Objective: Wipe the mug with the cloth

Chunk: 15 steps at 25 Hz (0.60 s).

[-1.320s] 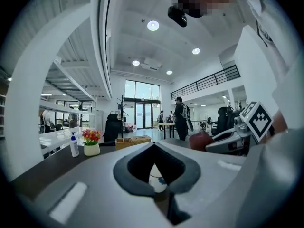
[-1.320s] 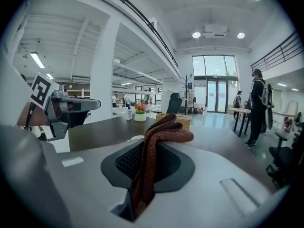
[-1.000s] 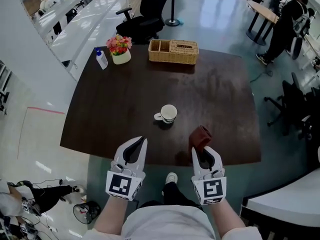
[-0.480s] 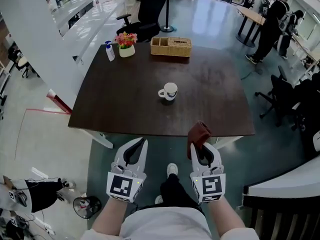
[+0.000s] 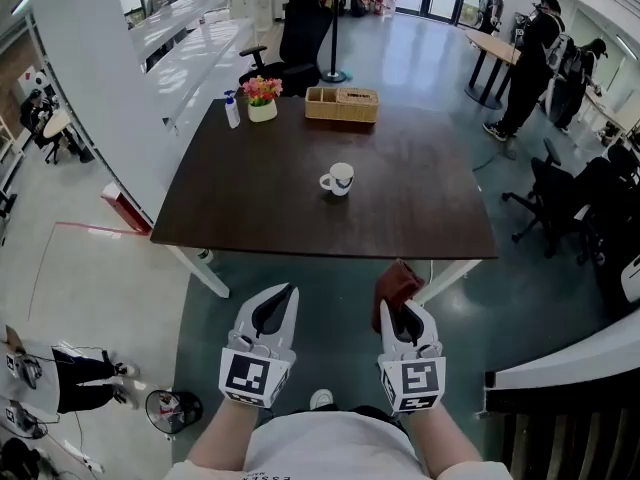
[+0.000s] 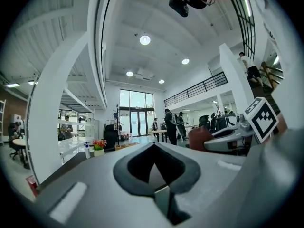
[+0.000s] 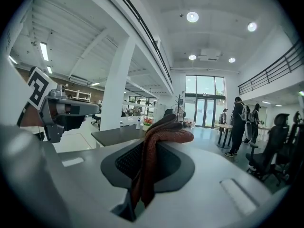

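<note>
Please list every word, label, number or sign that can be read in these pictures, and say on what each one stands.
No words or numbers can be read in any view.
Cubes of the left gripper and right gripper: black-and-white square patterns, not letters.
Spray bottle label: too small to read.
Mug: dark mark, too small to read.

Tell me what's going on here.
A person holds a gripper in each hand, standing apart from the dark table. The right gripper is shut on a reddish-brown cloth; the left gripper is shut and empty. The white mug sits on the table, well beyond both grippers, so no wiping is under way.
</note>
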Each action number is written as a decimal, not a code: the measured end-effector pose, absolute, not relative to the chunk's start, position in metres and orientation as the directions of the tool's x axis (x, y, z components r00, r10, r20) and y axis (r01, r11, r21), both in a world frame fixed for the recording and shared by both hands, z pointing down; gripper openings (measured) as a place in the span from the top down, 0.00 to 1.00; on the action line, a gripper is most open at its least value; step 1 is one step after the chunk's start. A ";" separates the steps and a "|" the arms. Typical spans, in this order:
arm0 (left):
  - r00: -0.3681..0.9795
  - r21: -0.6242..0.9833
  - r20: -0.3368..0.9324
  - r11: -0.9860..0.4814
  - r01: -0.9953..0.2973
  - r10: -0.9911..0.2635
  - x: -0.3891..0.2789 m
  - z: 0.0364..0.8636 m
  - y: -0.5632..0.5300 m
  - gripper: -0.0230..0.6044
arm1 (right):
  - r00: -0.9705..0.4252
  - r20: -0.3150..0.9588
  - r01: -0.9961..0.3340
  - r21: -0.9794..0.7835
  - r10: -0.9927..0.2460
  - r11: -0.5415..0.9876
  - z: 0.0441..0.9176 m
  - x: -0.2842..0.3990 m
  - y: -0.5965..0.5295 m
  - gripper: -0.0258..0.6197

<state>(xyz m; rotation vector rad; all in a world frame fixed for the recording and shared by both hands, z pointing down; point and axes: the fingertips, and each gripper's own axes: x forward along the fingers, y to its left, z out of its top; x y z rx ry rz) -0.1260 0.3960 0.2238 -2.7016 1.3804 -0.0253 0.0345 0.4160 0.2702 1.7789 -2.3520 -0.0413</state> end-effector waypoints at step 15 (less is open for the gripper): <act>0.602 -0.166 -0.064 -0.586 -0.793 -0.796 -0.108 0.212 0.451 0.96 | -0.252 0.103 -0.951 0.158 -0.962 0.266 0.254 0.043 0.471 0.84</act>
